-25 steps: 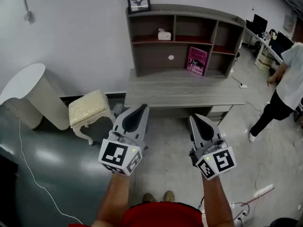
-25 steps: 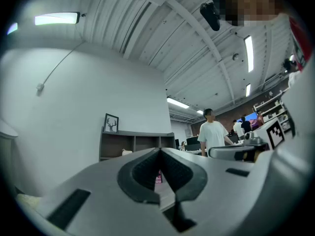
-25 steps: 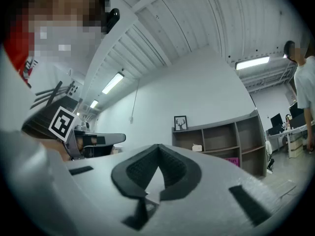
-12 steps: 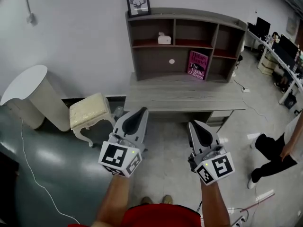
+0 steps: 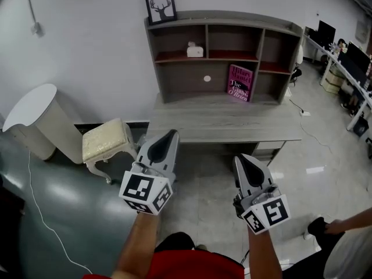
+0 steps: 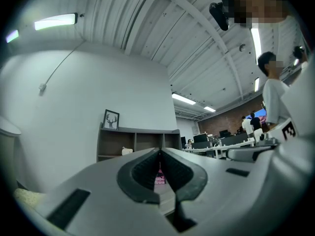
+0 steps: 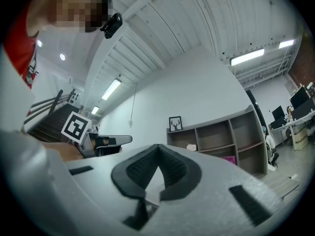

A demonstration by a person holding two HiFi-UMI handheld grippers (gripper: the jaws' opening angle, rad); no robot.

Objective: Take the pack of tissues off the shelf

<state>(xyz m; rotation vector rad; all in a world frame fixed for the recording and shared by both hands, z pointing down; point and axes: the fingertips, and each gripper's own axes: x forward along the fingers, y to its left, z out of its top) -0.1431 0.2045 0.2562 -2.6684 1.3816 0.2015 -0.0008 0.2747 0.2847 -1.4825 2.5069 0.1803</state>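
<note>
A small white pack of tissues (image 5: 195, 50) rests on the upper left shelf of the grey shelf unit (image 5: 224, 22) that stands on a grey desk (image 5: 224, 122). It also shows as a pale spot, the tissues (image 6: 127, 151) and tissues (image 7: 192, 147), in both gripper views. My left gripper (image 5: 170, 135) is shut and empty, well short of the desk, above the floor. My right gripper (image 5: 241, 159) is likewise shut with nothing in it, to the right and a little nearer to me.
A framed deer picture (image 5: 160, 6) tops the shelf unit; a pink book (image 5: 240, 82) leans in its lower right bay. A cream stool (image 5: 107, 143) and a white round table (image 5: 32, 103) stand at the left. A person (image 5: 343, 246) is at the lower right; office desks (image 5: 343, 57) lie far right.
The view has shifted so the desk and shelf sit slightly left and nearer. The person at the right has moved down toward the lower right corner. Both grippers stay shut.
</note>
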